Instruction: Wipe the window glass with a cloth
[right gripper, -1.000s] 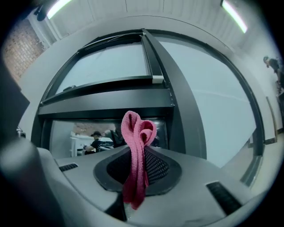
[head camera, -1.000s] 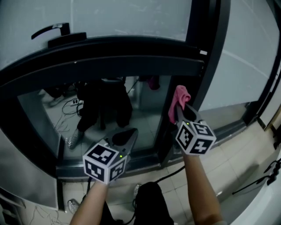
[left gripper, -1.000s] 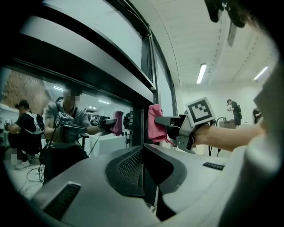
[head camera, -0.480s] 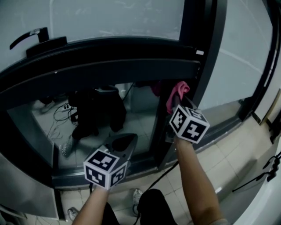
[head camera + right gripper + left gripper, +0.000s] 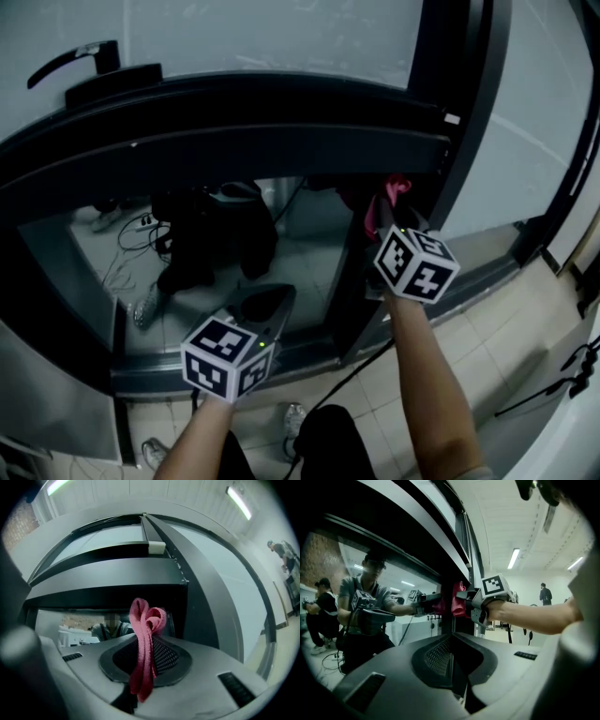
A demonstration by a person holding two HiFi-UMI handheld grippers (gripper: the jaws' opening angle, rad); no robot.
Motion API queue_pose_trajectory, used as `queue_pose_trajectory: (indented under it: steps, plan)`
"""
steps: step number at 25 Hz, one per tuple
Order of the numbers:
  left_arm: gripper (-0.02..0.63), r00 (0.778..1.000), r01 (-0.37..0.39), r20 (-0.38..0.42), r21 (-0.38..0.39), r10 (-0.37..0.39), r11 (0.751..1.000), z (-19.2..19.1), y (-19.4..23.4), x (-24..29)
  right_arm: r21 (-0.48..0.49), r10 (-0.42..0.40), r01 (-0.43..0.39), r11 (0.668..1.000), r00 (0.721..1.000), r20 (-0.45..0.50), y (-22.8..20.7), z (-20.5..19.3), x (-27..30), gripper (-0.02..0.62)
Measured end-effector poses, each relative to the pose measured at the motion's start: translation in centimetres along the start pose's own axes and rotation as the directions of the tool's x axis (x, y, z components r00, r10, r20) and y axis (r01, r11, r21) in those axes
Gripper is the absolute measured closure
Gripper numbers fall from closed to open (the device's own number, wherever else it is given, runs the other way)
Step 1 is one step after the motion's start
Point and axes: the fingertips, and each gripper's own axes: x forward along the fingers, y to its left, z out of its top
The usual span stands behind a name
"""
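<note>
Folded pink cloth (image 5: 143, 653): pinched between the closed jaws of your right gripper (image 5: 386, 217), held against the right edge of the lower window glass pane (image 5: 103, 253), beside the dark upright frame (image 5: 459, 141). Your left gripper (image 5: 452, 660): jaws together, empty, nearer and left.

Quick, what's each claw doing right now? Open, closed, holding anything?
Left claw: closed, with nothing in it.
Right claw: closed on the pink cloth.
</note>
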Motion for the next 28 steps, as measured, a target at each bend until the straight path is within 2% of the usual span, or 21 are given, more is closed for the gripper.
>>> queue_pose_trajectory:
  steps: [8,18,28]
  plan:
    - [0.604,0.999,-0.054,0.002,-0.010,0.054,0.998,-0.3,1.2,-2.3,-0.083,0.143,-0.143,0.986,0.990,-0.012,5.5,0.2,-0.8,0.531]
    - [0.604,0.989,-0.146,0.004,-0.007,0.146,0.989,-0.2,3.5,-7.2,-0.066,0.261,-0.262,0.963,0.965,-0.031,12.4,-0.3,-1.5,0.529]
    - [0.604,0.968,-0.251,0.006,-0.012,0.251,0.968,-0.4,6.5,-13.4,-0.063,0.368,-0.370,0.927,0.929,-0.040,20.6,-1.0,-2.2,0.529]
